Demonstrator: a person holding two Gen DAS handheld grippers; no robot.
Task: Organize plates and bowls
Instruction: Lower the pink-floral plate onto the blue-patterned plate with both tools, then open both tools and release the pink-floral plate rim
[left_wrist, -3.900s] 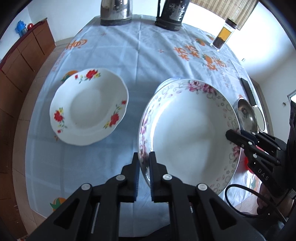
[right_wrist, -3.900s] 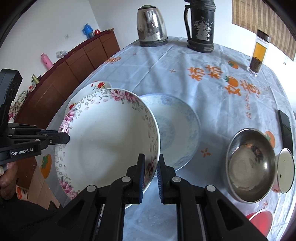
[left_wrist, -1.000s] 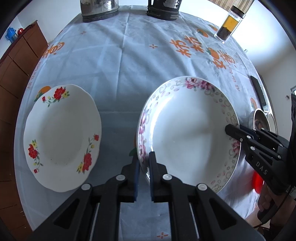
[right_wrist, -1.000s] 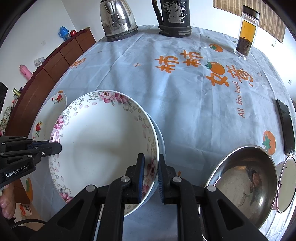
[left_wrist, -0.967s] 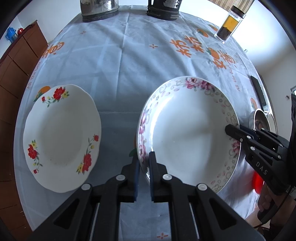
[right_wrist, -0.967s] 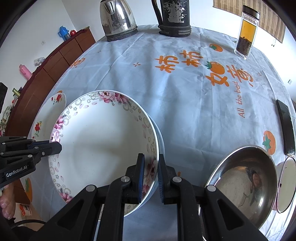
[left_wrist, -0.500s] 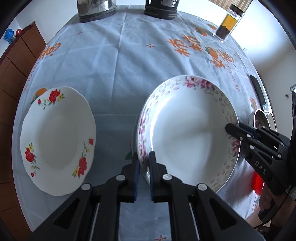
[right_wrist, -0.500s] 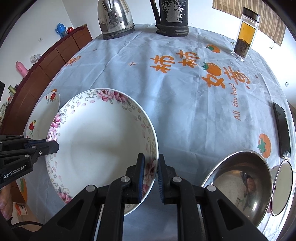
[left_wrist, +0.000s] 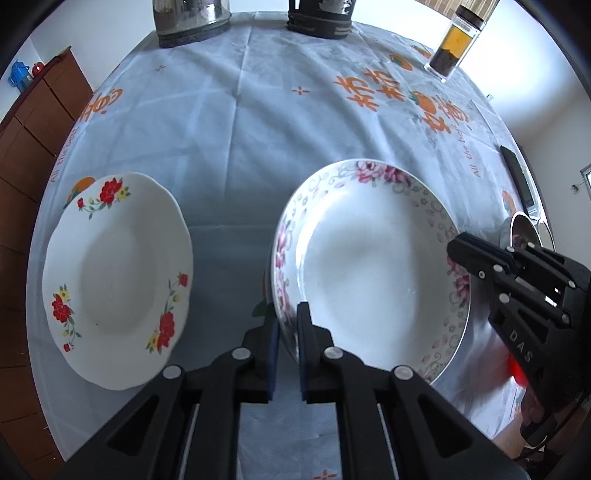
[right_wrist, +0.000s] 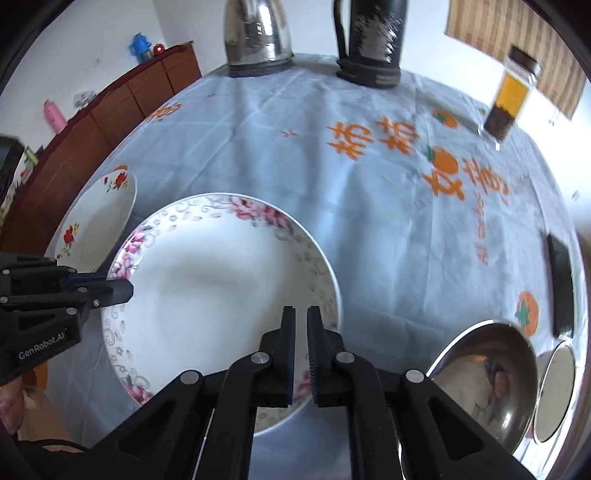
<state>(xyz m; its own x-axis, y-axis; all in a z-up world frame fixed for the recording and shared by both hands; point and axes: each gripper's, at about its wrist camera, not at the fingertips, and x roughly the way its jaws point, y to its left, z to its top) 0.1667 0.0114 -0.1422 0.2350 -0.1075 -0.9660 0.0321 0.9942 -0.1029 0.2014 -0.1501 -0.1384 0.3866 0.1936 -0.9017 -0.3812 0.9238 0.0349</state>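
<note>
Left wrist view: your left gripper (left_wrist: 285, 325) has its jaws nearly together, pinching the near-left rim of the pink-flowered plate (left_wrist: 369, 266). That plate sits low on the counter (left_wrist: 236, 122), right of centre, level, with a thin edge of another dish showing under its left side. The red-flowered plate (left_wrist: 114, 277) lies flat to its left, apart from it, unheld. Your right gripper (left_wrist: 476, 258) comes in from the right, its tips at the pink-flowered plate's right rim; you cannot tell from here whether they touch it. Far edge of the counter: kettle (left_wrist: 190, 18), dark flask (left_wrist: 319, 18), tea jar (left_wrist: 456, 40).

Right wrist view: your right gripper (right_wrist: 301, 321) shows a narrow slot between the jaws. The plate rim does not appear to pass through the slot; whether it is gripped I cannot tell. The pink-flowered plate (right_wrist: 207, 291) fills the left-centre. Your left gripper (right_wrist: 114, 288) clamps its far-left rim. The red-flowered plate (right_wrist: 96, 218) lies beyond. A steel bowl (right_wrist: 487, 373) sits at lower right, with a lid (right_wrist: 556, 391) just beside it.
</note>
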